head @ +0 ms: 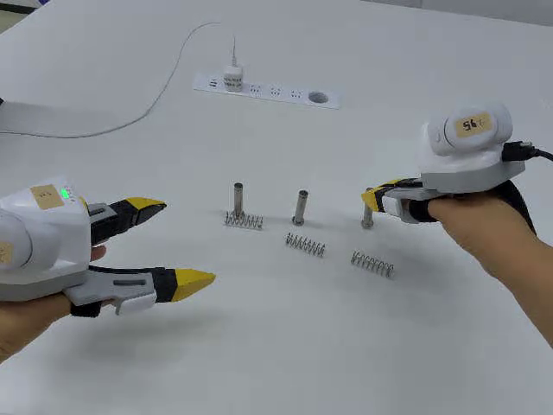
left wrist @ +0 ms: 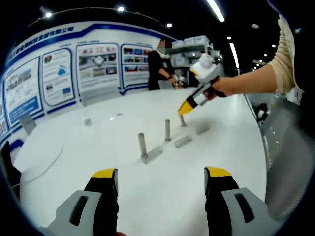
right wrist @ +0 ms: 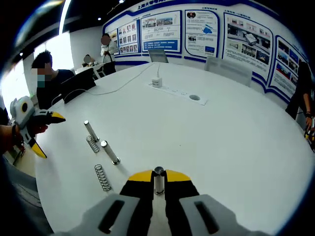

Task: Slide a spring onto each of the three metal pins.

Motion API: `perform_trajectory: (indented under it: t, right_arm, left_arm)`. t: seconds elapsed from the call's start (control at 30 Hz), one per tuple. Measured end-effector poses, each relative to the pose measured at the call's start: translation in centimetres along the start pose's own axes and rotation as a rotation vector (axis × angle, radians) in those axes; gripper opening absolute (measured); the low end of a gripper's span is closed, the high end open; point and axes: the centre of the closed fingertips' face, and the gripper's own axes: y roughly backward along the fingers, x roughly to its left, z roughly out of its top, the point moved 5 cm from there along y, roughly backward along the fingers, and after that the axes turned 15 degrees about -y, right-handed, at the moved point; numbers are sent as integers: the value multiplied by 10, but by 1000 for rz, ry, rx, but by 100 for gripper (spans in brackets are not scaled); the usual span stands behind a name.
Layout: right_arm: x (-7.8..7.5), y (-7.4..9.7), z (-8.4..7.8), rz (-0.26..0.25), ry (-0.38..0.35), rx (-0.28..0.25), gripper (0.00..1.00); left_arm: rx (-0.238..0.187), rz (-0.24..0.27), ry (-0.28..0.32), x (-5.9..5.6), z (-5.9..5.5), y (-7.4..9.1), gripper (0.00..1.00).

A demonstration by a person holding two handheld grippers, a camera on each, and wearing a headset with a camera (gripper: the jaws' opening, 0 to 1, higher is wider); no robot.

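Right gripper view: my right gripper [right wrist: 158, 176] pinches the right pin [right wrist: 158, 183] in its jaws, upright on the worktop [right wrist: 221, 128]. My left gripper [head: 183, 242] hovers at the left, jaws wide, empty. Left pin [head: 238, 199] and middle pin [head: 300, 207] stand free; the springs [head: 305, 245] lie one just near of each pin.

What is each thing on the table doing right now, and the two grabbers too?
left gripper, open, holding nothing.
right gripper, shut on right pin.
right pin, upright, bare.
left pin, upright, bare.
middle pin, upright, bare.
left spring, lying flat.
middle spring, lying flat.
right spring, lying flat.
power strip, one charger plugged in.
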Motion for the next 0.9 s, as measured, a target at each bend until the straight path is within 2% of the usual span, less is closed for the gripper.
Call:
perform_trajectory:
  t: [0.6, 0.9]
  right_arm:
    - [0, 10, -11, -7, 18, 2, 9]
    - [2, 10, -12, -9, 25, 2, 9]
  left_arm:
    - [0, -3, -8, -2, 2, 0, 72]
    - [0, -3, -11, -2, 4, 1, 72]
